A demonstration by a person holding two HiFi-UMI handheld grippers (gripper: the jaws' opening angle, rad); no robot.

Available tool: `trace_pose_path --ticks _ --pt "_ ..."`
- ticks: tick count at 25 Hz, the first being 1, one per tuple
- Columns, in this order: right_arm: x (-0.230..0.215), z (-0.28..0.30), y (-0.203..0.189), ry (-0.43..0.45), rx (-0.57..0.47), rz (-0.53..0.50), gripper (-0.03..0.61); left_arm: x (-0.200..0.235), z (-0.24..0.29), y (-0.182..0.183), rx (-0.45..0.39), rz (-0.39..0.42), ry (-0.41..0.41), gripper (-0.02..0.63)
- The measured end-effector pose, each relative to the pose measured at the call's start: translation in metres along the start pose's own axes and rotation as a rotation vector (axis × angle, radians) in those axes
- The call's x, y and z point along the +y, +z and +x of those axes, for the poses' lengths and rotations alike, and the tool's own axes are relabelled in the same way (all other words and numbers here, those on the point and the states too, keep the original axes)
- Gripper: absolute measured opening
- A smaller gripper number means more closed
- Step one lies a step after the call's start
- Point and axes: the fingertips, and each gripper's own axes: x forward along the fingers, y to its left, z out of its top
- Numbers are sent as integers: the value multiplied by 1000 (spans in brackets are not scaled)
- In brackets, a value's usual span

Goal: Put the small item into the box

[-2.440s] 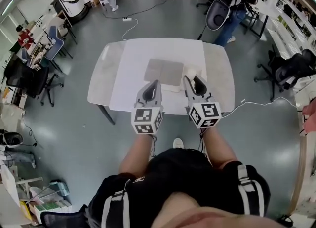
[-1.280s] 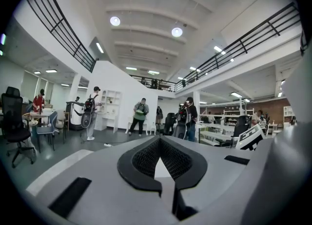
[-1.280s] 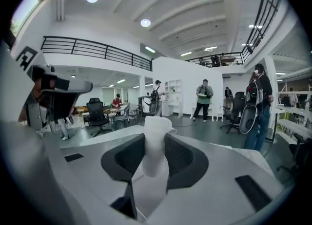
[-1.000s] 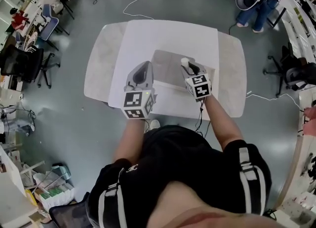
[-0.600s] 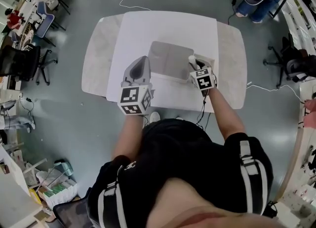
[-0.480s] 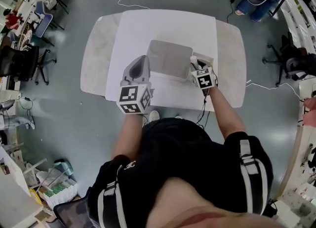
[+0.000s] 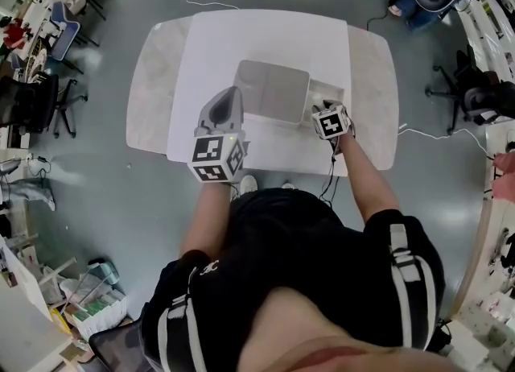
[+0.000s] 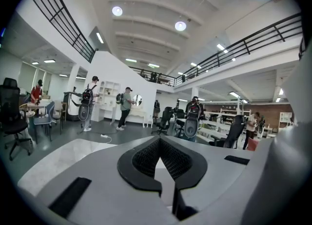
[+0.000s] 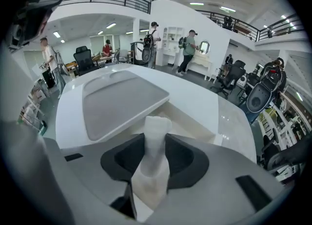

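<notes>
A shallow white box with a flat grey lid (image 7: 272,91) (image 9: 122,100) lies mid-table, with an open white compartment (image 7: 330,90) (image 9: 197,127) at its right end. My right gripper (image 7: 323,106) (image 9: 157,139) is shut on the small item (image 9: 156,124), a pale white bottle-shaped piece that sticks out past the fingertips, right over the near edge of that compartment. In the head view the gripper's marker cube hides the item. My left gripper (image 7: 228,93) (image 8: 159,140) is shut on nothing, raised above the table at the box's front left corner.
The white table (image 7: 265,36) has marble-look side leaves (image 7: 153,80). A cable (image 7: 438,133) trails on the floor to the right. Office chairs (image 7: 36,97) and people (image 9: 187,48) stand around the hall, away from the table.
My right gripper has carried the white item forward from the table's near side and down to the box's open right end. The left gripper has stayed by the box's front left corner.
</notes>
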Motion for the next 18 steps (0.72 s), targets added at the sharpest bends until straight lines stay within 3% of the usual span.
trace_pose_path --ticks 6,10,18 --pt "4 6 -6 6 42 -72 123 0 -2 -1 9 3 -4 5" --pt "7 12 -19 33 77 -1 155 1 -3 -2 15 3 -9 5" --pt "10 -15 18 22 -96 21 183 1 -5 -2 11 4 -46 5"
